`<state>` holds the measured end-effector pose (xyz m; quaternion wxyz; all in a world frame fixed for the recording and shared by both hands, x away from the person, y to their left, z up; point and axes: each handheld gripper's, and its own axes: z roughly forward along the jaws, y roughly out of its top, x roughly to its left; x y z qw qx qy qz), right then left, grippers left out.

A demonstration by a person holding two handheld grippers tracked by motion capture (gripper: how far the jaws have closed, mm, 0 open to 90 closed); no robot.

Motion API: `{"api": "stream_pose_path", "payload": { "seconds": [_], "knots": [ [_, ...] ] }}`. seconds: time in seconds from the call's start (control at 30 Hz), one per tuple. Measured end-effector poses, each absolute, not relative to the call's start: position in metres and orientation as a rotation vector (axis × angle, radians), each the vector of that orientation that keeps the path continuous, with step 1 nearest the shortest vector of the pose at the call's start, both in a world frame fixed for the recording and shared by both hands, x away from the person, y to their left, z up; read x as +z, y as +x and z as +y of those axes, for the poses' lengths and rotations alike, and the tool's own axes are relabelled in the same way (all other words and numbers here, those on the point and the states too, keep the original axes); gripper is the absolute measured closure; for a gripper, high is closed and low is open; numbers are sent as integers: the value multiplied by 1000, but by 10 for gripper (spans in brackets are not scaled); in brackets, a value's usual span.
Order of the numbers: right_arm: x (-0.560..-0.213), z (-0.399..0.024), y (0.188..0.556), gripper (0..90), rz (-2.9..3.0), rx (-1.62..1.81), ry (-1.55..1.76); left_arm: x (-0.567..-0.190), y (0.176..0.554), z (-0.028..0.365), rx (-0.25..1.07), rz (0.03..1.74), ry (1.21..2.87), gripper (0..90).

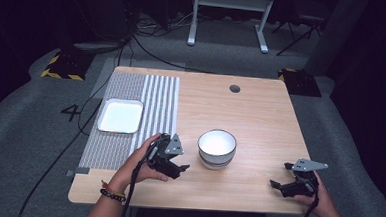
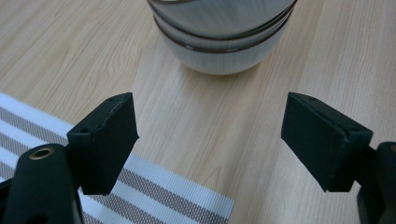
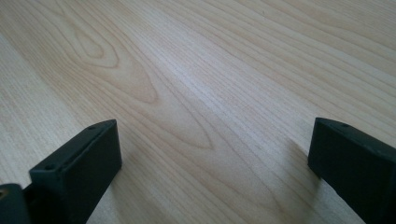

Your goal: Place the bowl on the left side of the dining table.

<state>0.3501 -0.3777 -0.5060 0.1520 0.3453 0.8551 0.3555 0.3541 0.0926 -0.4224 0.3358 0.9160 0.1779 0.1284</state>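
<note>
A white bowl (image 1: 217, 147) with dark rim lines stands near the middle of the wooden table (image 1: 260, 117); it looks like a stack of bowls (image 2: 224, 32) in the left gripper view. My left gripper (image 1: 182, 169) is just left of the bowl, low over the table, jaws open and empty. At the table's right front my right gripper (image 1: 280, 176) stands open over bare wood, nothing between its jaws. A white square plate (image 1: 121, 116) lies on a striped placemat (image 1: 129, 135) at the left.
The placemat's corner (image 2: 187, 200) lies under the left gripper. A round cable hole (image 1: 234, 88) sits at the table's far side. Cables, a desk frame and floor mats lie beyond the table.
</note>
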Motion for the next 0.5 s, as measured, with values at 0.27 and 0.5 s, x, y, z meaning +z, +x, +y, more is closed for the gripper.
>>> {"api": "stream_pose_path", "payload": {
  "seconds": [0.27,0.5],
  "knots": [
    [-506,-378,350,28,2454,1020,991,-413,356,78,331,415,2385,165],
    [-506,-378,350,28,2454,1020,990,-406,360,69,326,384,2375,165]
  ]
}}
